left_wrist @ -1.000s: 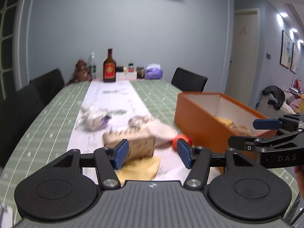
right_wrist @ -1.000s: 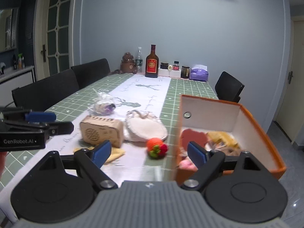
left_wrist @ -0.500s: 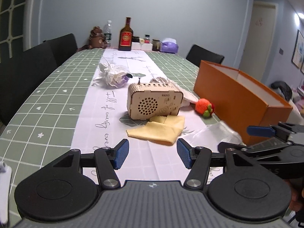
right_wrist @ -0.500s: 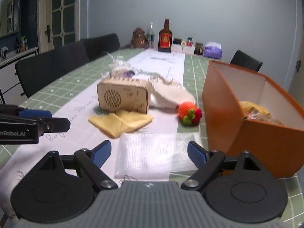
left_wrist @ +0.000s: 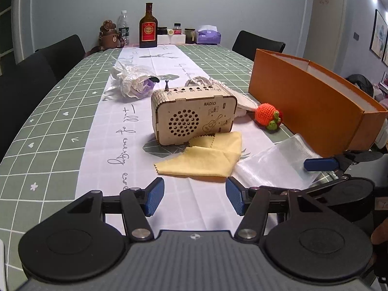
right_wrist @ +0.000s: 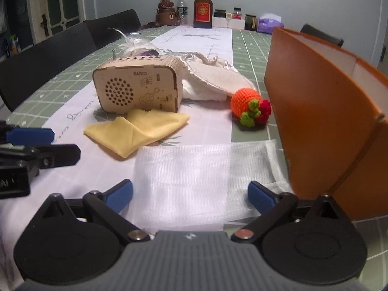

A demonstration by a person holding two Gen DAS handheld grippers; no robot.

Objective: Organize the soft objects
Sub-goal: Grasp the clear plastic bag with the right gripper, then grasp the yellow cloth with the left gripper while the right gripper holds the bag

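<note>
A white mesh cloth (right_wrist: 203,177) lies flat on the table just ahead of my open, empty right gripper (right_wrist: 190,197); it also shows in the left wrist view (left_wrist: 274,162). A folded yellow cloth (left_wrist: 206,157) (right_wrist: 138,128) lies in front of my open, empty left gripper (left_wrist: 194,200). An orange crocheted fruit (left_wrist: 268,116) (right_wrist: 249,106) sits beside the orange box (left_wrist: 312,104) (right_wrist: 322,101). A cream pouch (right_wrist: 213,77) and a white-and-purple bundle (left_wrist: 133,84) lie further back.
A wooden radio (left_wrist: 194,116) (right_wrist: 138,88) stands behind the yellow cloth. A bottle (left_wrist: 148,28), a bear figure (left_wrist: 108,35), jars and a tissue box (left_wrist: 208,36) stand at the table's far end. Black chairs (left_wrist: 60,55) line the sides.
Both grippers have dropped lower and pulled back toward the table's near end. The white mesh cloth has come into view, now just ahead of the right gripper. Both stay open.
</note>
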